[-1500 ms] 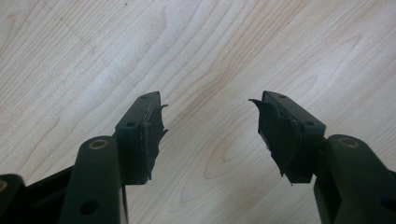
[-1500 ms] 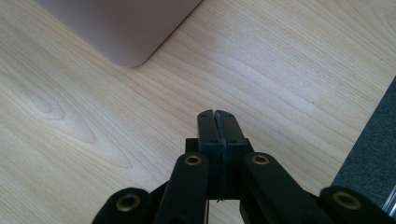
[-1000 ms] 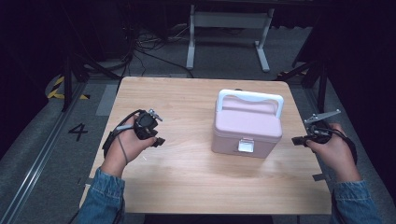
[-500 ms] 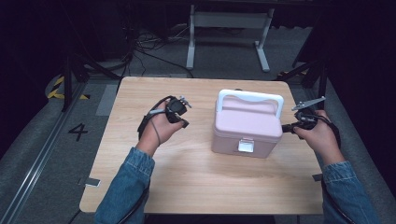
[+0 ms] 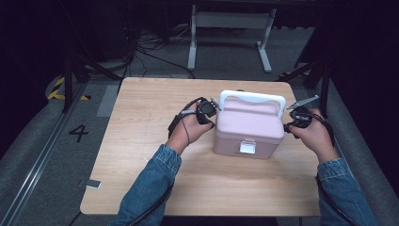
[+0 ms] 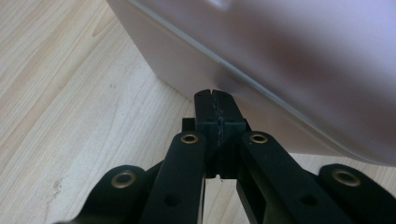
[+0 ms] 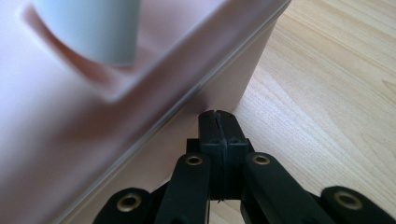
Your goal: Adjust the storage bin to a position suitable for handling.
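Observation:
A pink box (image 5: 249, 127) with a white handle (image 5: 252, 97) and a white front latch (image 5: 247, 147) stands on the wooden table (image 5: 150, 122), right of centre. My left gripper (image 5: 215, 112) is at the box's left side, jaws shut with nothing between them. In the left gripper view its tips (image 6: 214, 95) sit right at the box's wall (image 6: 289, 56), low down near the tabletop. My right gripper (image 5: 287, 127) is at the box's right side, also shut and empty. Its tips (image 7: 217, 114) point at the pink wall (image 7: 70, 116) just below the lid seam, under the handle's end (image 7: 93, 28).
Bare wood lies to the left of the box and in front of it. A small grey tag (image 5: 92, 183) lies at the table's front left corner. A white metal stand (image 5: 230, 21) and cables are on the floor behind the table.
My left hand has travelled right across the table to the box's left side. The right hand has moved in left against the box's right side. The box has stayed put.

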A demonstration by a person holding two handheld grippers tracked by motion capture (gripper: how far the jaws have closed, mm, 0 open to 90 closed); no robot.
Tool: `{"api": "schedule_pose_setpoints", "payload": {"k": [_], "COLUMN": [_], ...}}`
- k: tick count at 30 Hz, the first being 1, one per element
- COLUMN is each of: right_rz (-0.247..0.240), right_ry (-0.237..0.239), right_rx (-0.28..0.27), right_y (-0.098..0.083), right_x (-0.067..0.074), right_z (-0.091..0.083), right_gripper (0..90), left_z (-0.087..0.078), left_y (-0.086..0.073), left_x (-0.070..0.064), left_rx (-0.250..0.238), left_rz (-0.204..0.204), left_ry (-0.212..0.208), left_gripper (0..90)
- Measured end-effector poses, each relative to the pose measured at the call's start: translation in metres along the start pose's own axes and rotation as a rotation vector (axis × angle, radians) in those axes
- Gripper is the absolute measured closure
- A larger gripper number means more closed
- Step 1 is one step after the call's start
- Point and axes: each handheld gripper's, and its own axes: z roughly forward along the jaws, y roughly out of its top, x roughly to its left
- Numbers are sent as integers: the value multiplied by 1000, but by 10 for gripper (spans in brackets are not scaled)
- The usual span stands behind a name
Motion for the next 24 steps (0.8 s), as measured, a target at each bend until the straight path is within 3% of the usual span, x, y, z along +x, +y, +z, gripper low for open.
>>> {"api": "schedule_pose_setpoints", "payload": {"k": [2, 5, 11, 14, 16, 17, 24], "right_rz": [6, 16, -11, -44, -48, -67, -107], "right_ry": [5, 38, 63, 101, 105, 125, 160], "right_rx": [2, 5, 25, 36, 37, 44, 52], "right_y": [0, 1, -1, -7, -8, -13, -26], "right_x": [1, 6, 23, 44, 48, 62, 98], "right_z": [-1, -3, -4, -6, -6, -8, -14], "right_gripper": [900, 900, 900, 900, 900, 900, 900], "left_z": [-1, -5, -16, -27, -31, -37, -57], "left_y": [-3, -9, -29, -49, -56, -66, -101], "left_x": [1, -1, -10, -18, -23, -30, -57], "left_rx": [-2, 6, 8, 5, 5, 18, 38], "left_rz": [-9, -21, -29, -26, -27, -18, -16], "left_ry": [-33, -27, -22, -31, -36, -36, -55], "left_gripper": [900, 900, 900, 900, 900, 900, 900]}}
